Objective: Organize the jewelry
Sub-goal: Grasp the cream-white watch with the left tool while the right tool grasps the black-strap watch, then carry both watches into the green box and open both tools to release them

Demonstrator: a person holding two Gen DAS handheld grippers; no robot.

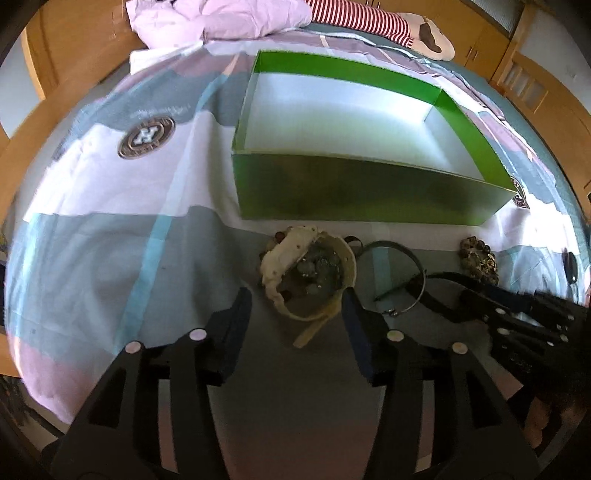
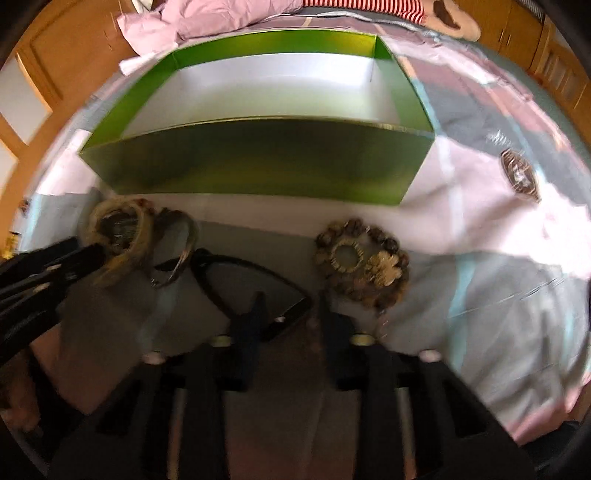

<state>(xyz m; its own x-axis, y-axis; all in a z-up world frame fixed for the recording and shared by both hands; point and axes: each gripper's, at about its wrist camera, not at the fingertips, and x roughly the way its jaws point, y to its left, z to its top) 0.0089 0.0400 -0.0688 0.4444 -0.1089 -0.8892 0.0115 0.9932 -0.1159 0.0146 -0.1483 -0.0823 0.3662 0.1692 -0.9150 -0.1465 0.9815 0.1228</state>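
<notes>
A green open box [image 1: 332, 192] with a white inside lies on the bed; it also shows in the right wrist view [image 2: 258, 162]. In front of it lie a cream band coiled around dark beads [image 1: 310, 273], a thin dark hoop [image 1: 402, 277] and a brown beaded bracelet pile [image 1: 478, 260]. My left gripper [image 1: 295, 299] is open, its fingers on either side of the cream band. My right gripper [image 2: 290, 306] is open, low over a black loop [image 2: 251, 280], with the brown bracelets [image 2: 364, 264] just ahead to its right.
The bedsheet [image 1: 110, 221] is patterned in pink, grey and blue with round badges [image 1: 146, 136]. A pink pillow [image 1: 221, 18] and a striped plush toy [image 1: 369, 18] lie behind the box. Wooden furniture [image 1: 74, 48] surrounds the bed.
</notes>
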